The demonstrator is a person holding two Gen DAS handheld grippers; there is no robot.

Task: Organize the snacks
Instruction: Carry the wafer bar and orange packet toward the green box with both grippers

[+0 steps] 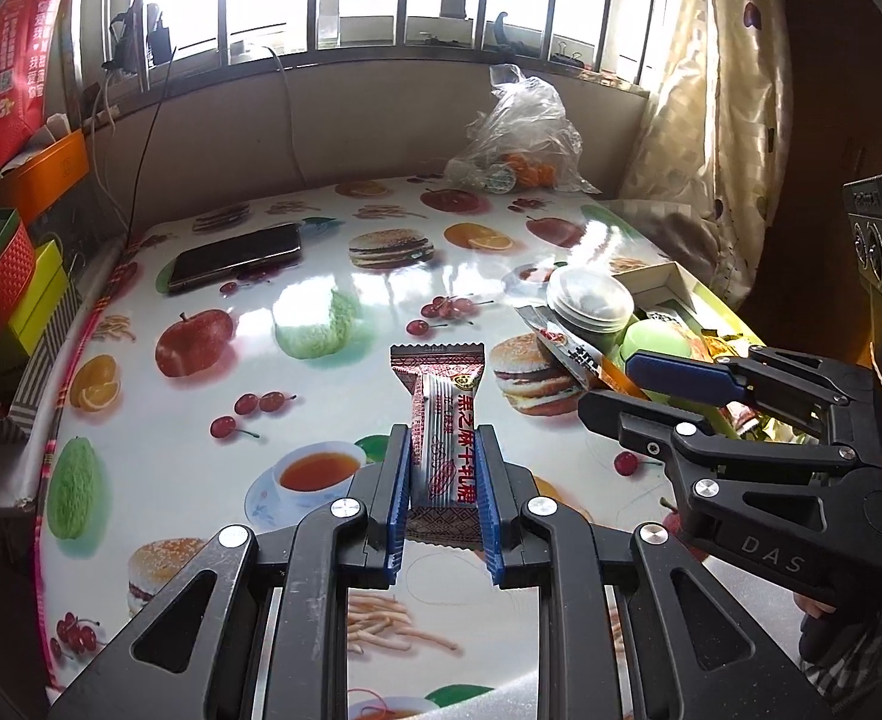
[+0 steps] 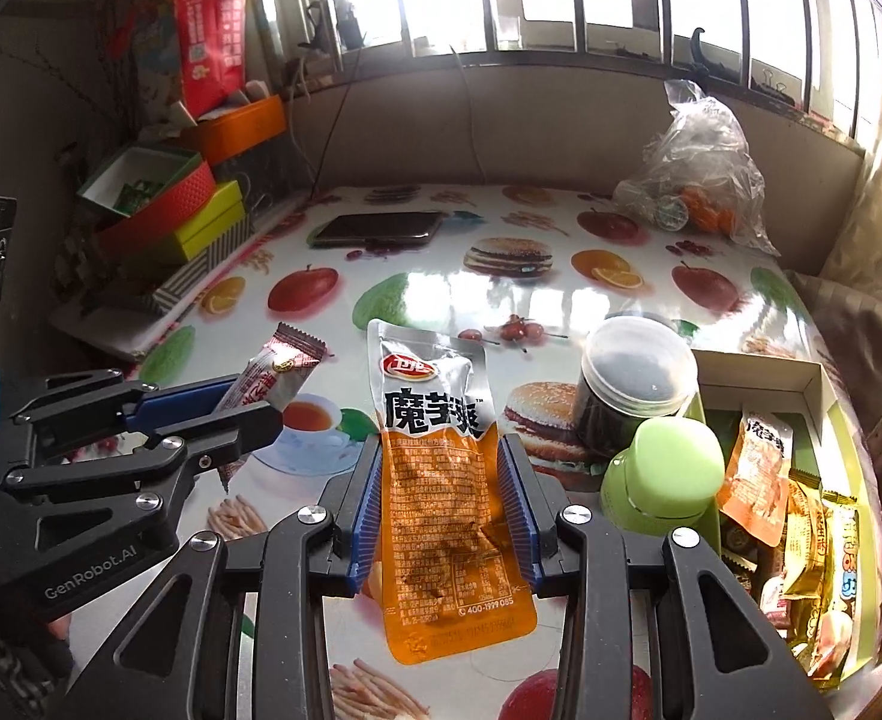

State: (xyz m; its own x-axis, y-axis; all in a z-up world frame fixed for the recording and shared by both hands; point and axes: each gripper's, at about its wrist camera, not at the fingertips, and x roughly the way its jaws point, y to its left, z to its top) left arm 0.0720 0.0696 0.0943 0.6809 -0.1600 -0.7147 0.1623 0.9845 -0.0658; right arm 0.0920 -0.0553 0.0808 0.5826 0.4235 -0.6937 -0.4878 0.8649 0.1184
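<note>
One candy bar [image 1: 439, 450] is clamped in the left hand-held gripper [image 1: 439, 501], long axis pointing away, above the surface [image 1: 297, 300]. One orange pouch [image 2: 447, 498] is pinched likewise by the right hand-held gripper [image 2: 448, 510]. Far right, one snack box [image 2: 825, 396] is seen.

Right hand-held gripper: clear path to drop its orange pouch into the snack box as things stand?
Probably yes. The right hand-held gripper is shut on the orange pouch. The snack box sits open-topped to its right. The green bottle and dark jar stand beside it, so go over them.
</note>
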